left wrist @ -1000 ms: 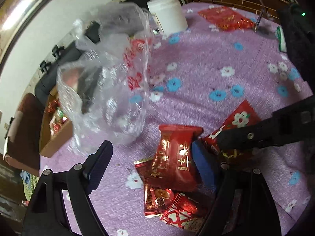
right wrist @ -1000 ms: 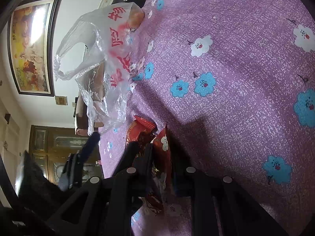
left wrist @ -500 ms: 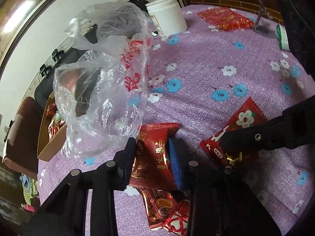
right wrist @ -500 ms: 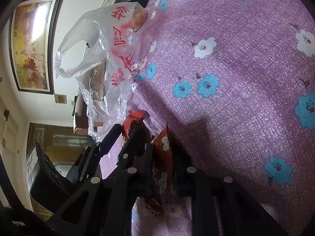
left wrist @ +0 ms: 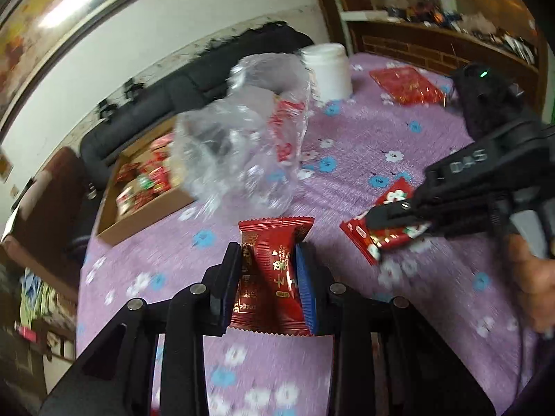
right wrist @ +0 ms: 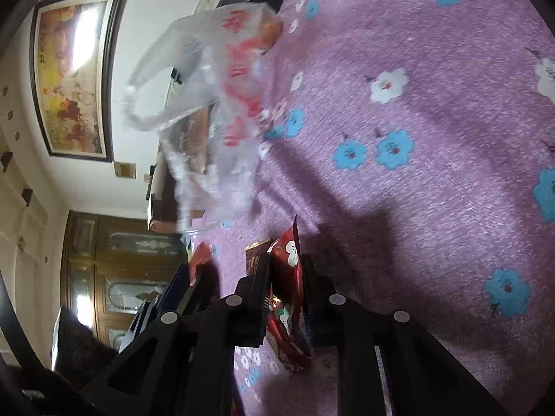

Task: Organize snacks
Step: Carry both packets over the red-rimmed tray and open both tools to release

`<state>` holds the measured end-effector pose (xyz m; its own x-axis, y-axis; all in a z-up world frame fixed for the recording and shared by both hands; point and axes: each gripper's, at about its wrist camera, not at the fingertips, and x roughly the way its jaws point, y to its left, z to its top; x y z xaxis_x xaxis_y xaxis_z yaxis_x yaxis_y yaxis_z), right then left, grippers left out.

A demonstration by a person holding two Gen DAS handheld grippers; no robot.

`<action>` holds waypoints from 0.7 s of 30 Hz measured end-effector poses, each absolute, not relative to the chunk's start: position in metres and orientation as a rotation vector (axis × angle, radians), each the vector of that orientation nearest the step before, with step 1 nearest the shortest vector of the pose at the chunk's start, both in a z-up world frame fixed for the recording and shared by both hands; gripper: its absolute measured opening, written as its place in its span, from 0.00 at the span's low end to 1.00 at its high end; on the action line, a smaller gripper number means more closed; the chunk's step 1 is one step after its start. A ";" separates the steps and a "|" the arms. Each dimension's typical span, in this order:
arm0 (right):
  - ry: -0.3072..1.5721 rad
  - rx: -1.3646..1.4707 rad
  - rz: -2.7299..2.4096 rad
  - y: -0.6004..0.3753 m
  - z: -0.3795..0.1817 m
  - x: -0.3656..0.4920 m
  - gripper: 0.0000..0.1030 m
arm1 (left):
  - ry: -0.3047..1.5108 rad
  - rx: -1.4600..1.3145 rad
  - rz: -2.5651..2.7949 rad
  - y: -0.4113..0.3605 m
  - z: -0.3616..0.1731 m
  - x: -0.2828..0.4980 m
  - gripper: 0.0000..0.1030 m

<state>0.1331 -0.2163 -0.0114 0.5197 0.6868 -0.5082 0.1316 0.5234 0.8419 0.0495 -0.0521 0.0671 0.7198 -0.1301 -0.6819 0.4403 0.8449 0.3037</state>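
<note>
Snacks are mid-sort, by the look of it: the left gripper [left wrist: 269, 270], whose jaws have just been closing, is clamped on a dark red snack packet [left wrist: 272, 277] that stands upright between the pads, while the right gripper [right wrist: 285, 274] is pinched tight on a red flower-print packet [right wrist: 288, 298] held on edge. Neither packet is yet inside the clear plastic bag [left wrist: 242, 149], which slumps crumpled and printed with red characters on the purple flowered tablecloth [left wrist: 364, 145] ahead of both sets of jaws. Both foil wrappers look glossy, thin and crinkly, with zigzag sealed ends.
</note>
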 end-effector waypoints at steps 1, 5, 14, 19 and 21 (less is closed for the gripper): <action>0.991 0.972 0.420 -0.212 -0.009 0.133 0.15 | 0.702 0.455 -0.311 -0.044 0.072 0.042 0.28; 0.994 0.903 0.493 -0.187 0.000 0.133 0.15 | 0.721 0.393 -0.198 -0.005 0.084 0.001 0.28; 0.978 0.598 0.659 -0.099 0.024 0.108 0.15 | 0.702 0.183 0.083 0.135 0.109 -0.130 0.28; 0.961 0.473 0.824 -0.036 0.039 0.075 0.15 | 0.694 0.132 0.219 0.204 0.114 -0.177 0.28; 0.952 0.460 0.895 -0.013 0.050 0.060 0.15 | 0.704 0.111 0.231 0.223 0.107 -0.184 0.28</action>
<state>0.0599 -0.0126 0.0498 0.2745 0.8212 -0.5003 -0.4486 0.5696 0.6887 -0.1839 0.2231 0.1068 0.7383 0.2469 -0.6276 -0.1723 0.9688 0.1784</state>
